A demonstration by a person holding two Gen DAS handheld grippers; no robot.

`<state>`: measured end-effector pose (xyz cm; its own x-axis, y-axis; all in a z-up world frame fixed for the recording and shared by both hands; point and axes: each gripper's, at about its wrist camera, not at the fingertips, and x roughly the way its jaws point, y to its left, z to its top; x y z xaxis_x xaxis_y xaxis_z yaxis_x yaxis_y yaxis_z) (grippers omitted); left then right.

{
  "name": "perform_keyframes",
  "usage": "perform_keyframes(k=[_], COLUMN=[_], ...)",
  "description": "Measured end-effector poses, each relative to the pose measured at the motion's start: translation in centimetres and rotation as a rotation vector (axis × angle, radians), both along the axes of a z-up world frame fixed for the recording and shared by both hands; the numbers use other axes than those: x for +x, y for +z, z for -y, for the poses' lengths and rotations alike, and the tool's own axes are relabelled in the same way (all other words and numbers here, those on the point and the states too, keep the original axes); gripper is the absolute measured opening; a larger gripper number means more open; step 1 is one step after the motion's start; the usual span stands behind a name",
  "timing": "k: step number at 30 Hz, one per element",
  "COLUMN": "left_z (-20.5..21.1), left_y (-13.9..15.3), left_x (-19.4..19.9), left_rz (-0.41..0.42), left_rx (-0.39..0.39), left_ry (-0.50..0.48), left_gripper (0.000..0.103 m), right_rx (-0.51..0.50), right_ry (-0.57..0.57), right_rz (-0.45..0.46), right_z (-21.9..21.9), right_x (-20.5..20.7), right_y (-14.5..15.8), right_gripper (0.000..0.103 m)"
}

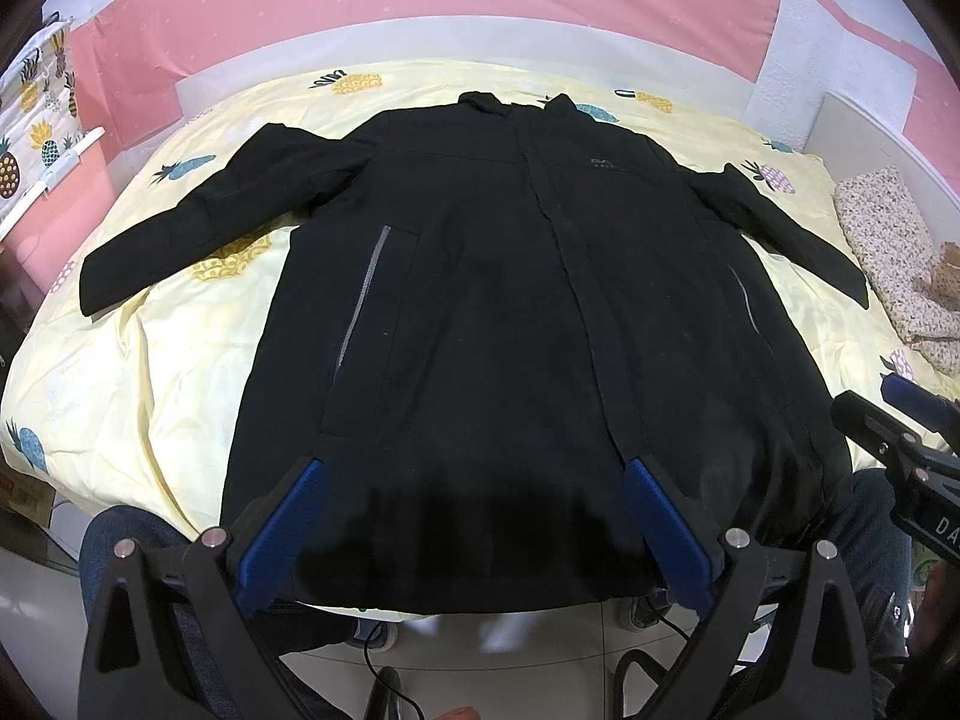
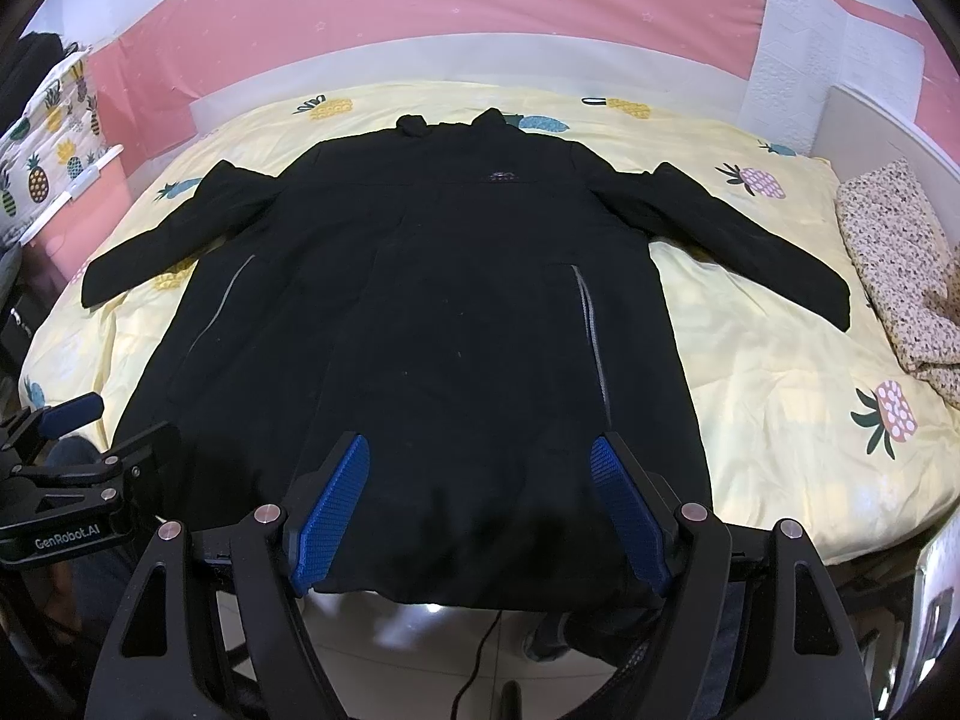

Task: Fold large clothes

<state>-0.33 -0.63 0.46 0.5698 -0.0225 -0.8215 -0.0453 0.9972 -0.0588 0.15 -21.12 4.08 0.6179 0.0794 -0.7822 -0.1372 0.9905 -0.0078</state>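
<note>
Your way is open along the bed's (image 2: 750, 360) near edge; the black coat (image 2: 420, 312) covers its middle, and a floral bundle (image 2: 894, 276), probably bedding, crowds the right edge.

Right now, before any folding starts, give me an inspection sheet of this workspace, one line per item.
Surface: bed with yellow pineapple-print sheet, lightly wrinkled.
Job's things: black jacket spread flat, front up, collar far, both sleeves out, hem at near edge.
Clutter: floral fabric bundle on the bed's right side.
Grippers: left gripper and right gripper both open, empty, above the hem.
Cables: black cable on the floor.
Surroundings: pink wall, pineapple cloth hanging at left.
</note>
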Motion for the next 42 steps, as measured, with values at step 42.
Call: perform_keyframes(k=[42], left_z=[-1.7], left_y=[-1.4], left_x=[1.7], left_rz=[-0.031], left_rx=[-0.023], left_ry=[0.027], left_gripper=[0.1], right_rx=[-0.031], right_ry=[0.022], right_rz=[-0.035], right_z=[-1.2], right_x=[2.2], right_y=[-0.9], right_gripper=[0.077])
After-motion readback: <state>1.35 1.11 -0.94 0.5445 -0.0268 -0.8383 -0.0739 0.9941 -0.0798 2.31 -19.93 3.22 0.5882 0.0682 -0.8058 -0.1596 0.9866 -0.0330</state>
